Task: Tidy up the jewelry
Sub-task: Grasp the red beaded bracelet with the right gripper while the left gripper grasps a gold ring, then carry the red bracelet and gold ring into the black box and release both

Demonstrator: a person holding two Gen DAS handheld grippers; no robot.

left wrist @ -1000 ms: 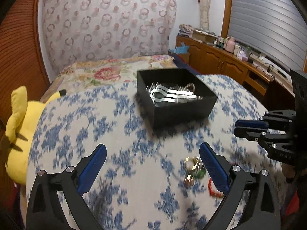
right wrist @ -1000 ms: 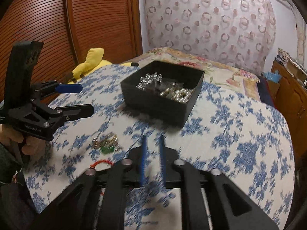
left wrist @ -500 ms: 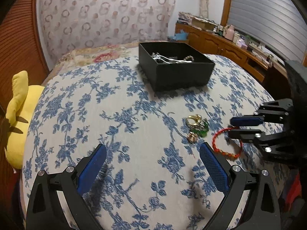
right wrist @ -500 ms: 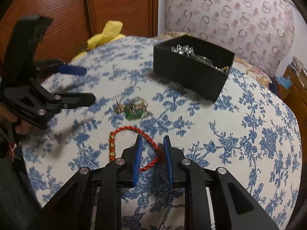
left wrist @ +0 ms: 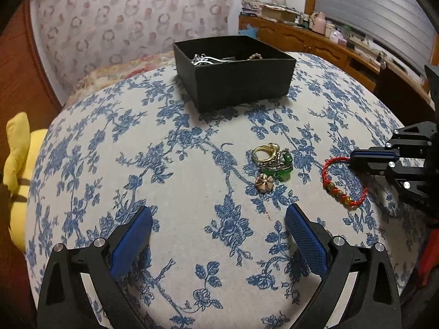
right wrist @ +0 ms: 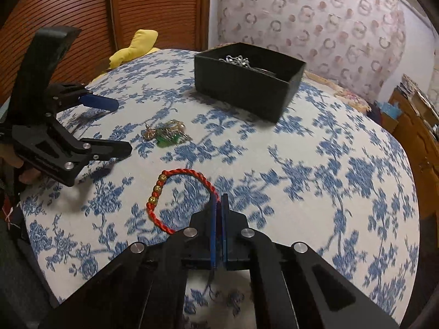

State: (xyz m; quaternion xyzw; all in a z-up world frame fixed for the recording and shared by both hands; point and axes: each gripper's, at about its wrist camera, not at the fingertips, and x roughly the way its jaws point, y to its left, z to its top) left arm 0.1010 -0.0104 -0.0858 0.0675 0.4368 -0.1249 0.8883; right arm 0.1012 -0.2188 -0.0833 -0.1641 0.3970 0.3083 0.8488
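Since half a second ago our right tool (right wrist: 218, 200) has pressed together on the red bracelet (right wrist: 175, 189), which lies on the blue-flowered cloth (left wrist: 170, 181). Our left tool (left wrist: 219, 224) hangs spread above the cloth, holding nothing. Near the bracelet sits a cluster of rings (left wrist: 271, 161). Beyond it, the black box (left wrist: 236, 74) holds silver chains (left wrist: 208, 59).

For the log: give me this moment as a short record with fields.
surface: blue-flowered cloth
box: black, open, jewelry inside, far side of cloth
loose pile: gold and green pieces, on cloth between box and tongs
bracelet: red cord with beads, lying on cloth
right tongs: shut on bracelet cord
left tongs: open, holding nothing
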